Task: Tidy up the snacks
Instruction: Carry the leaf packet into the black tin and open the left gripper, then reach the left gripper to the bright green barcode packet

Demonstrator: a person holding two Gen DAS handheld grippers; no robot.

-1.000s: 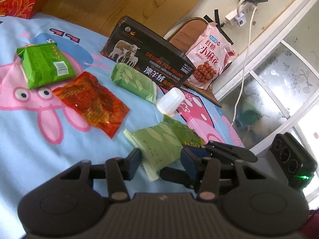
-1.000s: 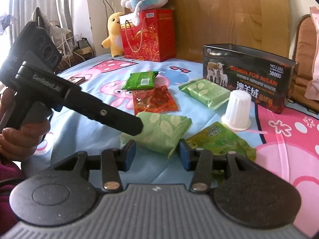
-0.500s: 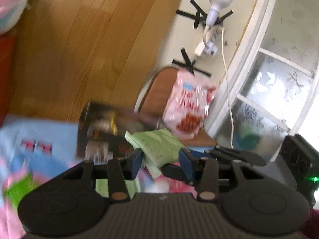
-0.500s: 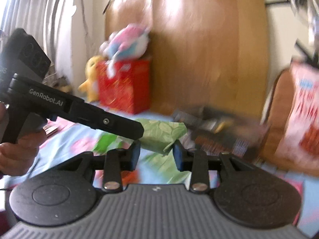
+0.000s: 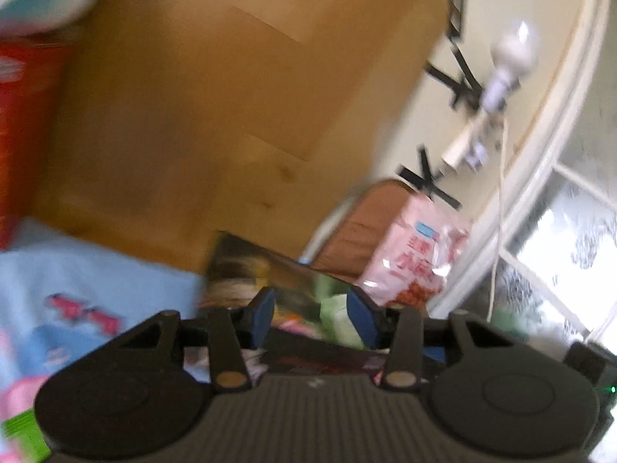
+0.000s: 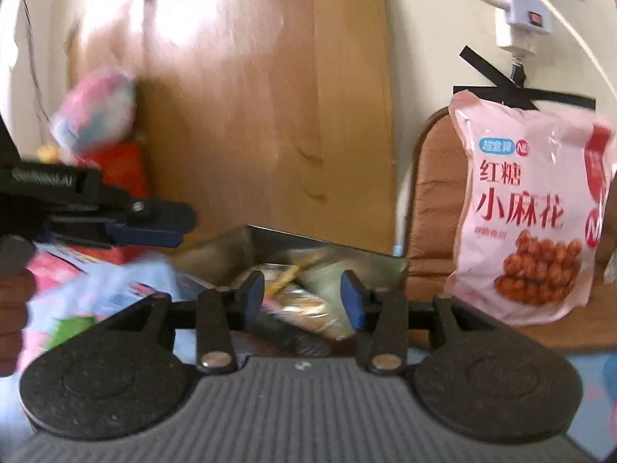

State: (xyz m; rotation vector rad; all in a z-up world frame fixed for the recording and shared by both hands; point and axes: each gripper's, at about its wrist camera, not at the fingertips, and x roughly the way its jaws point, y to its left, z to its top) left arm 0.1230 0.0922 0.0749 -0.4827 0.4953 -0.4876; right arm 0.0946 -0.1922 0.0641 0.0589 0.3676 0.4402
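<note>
The dark snack box (image 6: 308, 247) stands open below both grippers, with several wrapped snacks inside. The pale green leaf-print packet (image 5: 339, 318) lies at the box's opening, just by my left gripper's right finger. My left gripper (image 5: 314, 318) is open over the box (image 5: 246, 266). My right gripper (image 6: 304, 301) is open and empty over the box, with a tan snack packet (image 6: 304, 308) in the box below it. The left gripper also shows in the right wrist view (image 6: 146, 220), at the left. The left wrist view is blurred.
A big pink snack bag (image 6: 532, 216) leans on a brown chair (image 6: 432, 208) right of the box. A wooden headboard (image 6: 262, 108) rises behind. A red gift bag (image 6: 123, 169) and plush toy (image 6: 96, 112) stand at the left. A green packet (image 5: 23, 436) lies on the blue sheet.
Both grippers carried the pale green packet up from the bed to the box and opened. The packet has left their jaws and lies at the box opening.
</note>
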